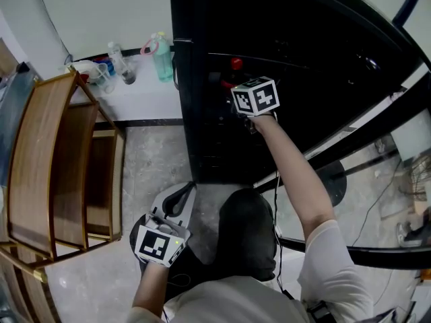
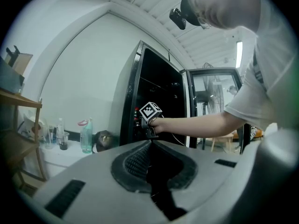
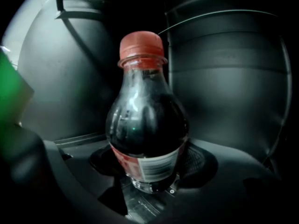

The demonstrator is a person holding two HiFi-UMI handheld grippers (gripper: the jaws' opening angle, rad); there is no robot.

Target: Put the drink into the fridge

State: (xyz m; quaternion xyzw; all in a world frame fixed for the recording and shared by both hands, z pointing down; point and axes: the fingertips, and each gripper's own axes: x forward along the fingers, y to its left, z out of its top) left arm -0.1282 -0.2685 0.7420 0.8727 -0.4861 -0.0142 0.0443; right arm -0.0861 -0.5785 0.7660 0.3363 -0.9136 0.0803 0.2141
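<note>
Left tool [image 2: 149, 143] over marbled floor [image 1: 148, 160] beside black fridge [image 1: 202, 126]

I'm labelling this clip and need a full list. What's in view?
Fridge: one, black, centre, door open.
Cola bottle: one, dark with red cap, gripped by right gripper inside fridge.
Shelf: one, wooden, left.
Counter: one, white, left of fridge.
Green bottle: one, green with pink loop, on counter.
Clear bottle: one, clear, on counter.
Left gripper: one, grey, low by the person, shut, empty.
Right gripper: one, dark, reaching into fridge.
Arm: one, bare, white sleeve, stretched to fridge.
</note>
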